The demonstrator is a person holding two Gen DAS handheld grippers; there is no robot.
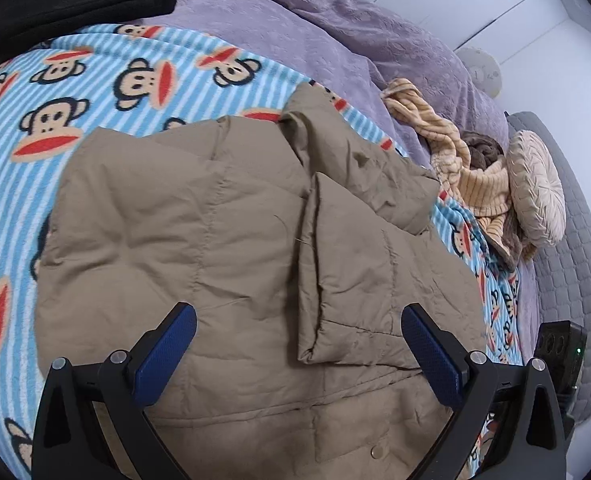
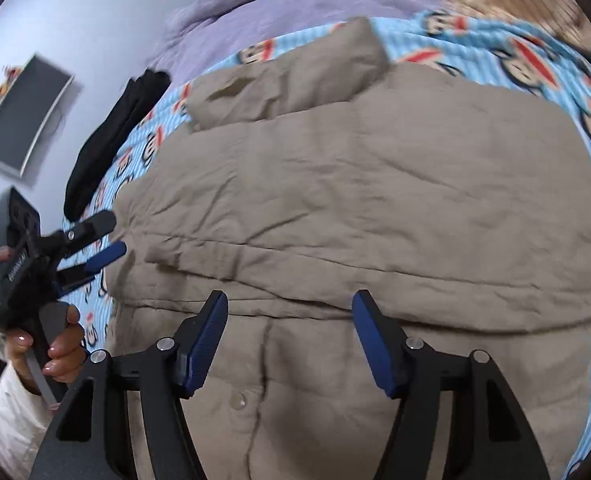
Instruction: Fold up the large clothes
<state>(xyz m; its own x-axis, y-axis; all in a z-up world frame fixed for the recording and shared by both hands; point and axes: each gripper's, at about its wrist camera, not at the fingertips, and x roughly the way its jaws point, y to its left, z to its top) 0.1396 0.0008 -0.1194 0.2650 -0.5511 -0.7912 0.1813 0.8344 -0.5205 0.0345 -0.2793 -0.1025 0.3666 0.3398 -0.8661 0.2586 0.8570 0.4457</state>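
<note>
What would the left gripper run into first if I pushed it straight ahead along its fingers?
Most likely the tan quilted jacket: the open left gripper points at its folded-over flap, with nothing between. Depth is hard to judge through the fisheye, but the monkey-print blanket lies further on.

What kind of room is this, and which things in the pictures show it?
Most likely a bedroom. The tan padded jacket lies on a bed covered by a striped monkey-print blanket and a purple quilt, with a round pleated cushion against a grey padded headboard.
</note>
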